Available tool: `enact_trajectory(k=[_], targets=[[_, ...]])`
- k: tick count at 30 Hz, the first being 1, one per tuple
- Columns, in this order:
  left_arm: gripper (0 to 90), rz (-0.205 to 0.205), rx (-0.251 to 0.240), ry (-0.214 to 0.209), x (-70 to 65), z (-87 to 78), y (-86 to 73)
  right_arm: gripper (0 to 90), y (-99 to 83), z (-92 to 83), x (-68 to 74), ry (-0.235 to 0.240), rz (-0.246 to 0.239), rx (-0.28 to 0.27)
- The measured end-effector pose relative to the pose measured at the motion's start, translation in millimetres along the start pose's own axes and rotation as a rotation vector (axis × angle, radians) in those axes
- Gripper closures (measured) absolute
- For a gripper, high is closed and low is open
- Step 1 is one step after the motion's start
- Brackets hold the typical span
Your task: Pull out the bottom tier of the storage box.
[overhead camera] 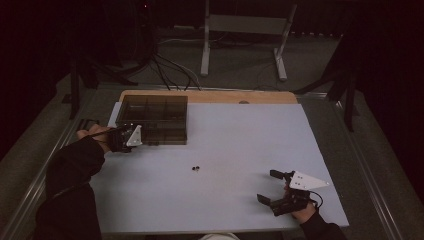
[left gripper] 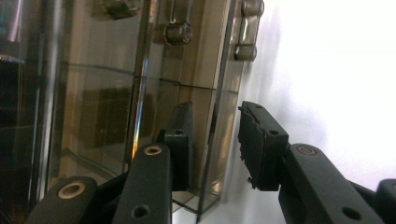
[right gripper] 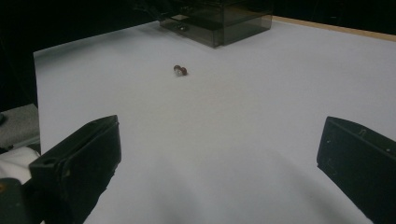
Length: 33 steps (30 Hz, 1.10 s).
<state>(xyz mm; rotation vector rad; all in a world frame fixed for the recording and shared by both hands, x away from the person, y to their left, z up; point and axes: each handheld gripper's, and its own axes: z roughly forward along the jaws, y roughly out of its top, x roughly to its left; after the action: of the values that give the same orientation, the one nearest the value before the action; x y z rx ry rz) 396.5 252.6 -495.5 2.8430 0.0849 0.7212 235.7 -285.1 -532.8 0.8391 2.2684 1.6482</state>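
The left tongs (left gripper: 215, 140) are set astride the compartment box's (overhead camera: 152, 120) front wall, not yet pinched; a firm squeeze is needed next, while the right tongs (right gripper: 219, 163) are held wide.

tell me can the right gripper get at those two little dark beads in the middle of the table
Probably yes: the right gripper stands open, and bare white table lies between it and the beads.

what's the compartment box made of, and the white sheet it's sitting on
Compartment box: looks like smoke-tinted clear plastic, glossy; in the left gripper view you see through its wall to the dividers, and it catches reflections. White sheet: a smooth, matte board, possibly laminate or plastic; hard to say. A light wood-coloured strip shows past its far edge.
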Motion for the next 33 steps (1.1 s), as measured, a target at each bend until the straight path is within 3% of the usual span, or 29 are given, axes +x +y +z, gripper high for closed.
enact_trajectory(k=[6,11,16,21,29,33], targets=[[77.0,0.049,0.007,-0.054,5.7,6.6,5.5,0.0,0.0,-1.2,-0.7,0.000,0.000,-0.006],[79.4,0.038,0.016,-0.078,10.4,12.4,9.1,0.0,-0.1,-1.0,-0.1,-0.001,-0.004,-0.002],[81.5,0.054,0.053,-0.104,12.1,17.9,12.4,0.0,-0.3,-1.9,-0.5,-0.002,-0.003,-0.006],[82.6,0.034,0.070,-0.134,15.7,17.5,14.6,0.0,-0.5,-2.0,-0.7,-0.002,-0.004,-0.005],[84.7,0.082,0.082,-0.173,16.7,14.6,17.2,0.0,-0.5,-2.1,-0.9,-0.002,-0.004,-0.005],[85.1,0.074,0.074,-0.193,15.0,12.3,16.6,0.0,-0.9,-1.9,-0.9,-0.002,-0.001,-0.002]])
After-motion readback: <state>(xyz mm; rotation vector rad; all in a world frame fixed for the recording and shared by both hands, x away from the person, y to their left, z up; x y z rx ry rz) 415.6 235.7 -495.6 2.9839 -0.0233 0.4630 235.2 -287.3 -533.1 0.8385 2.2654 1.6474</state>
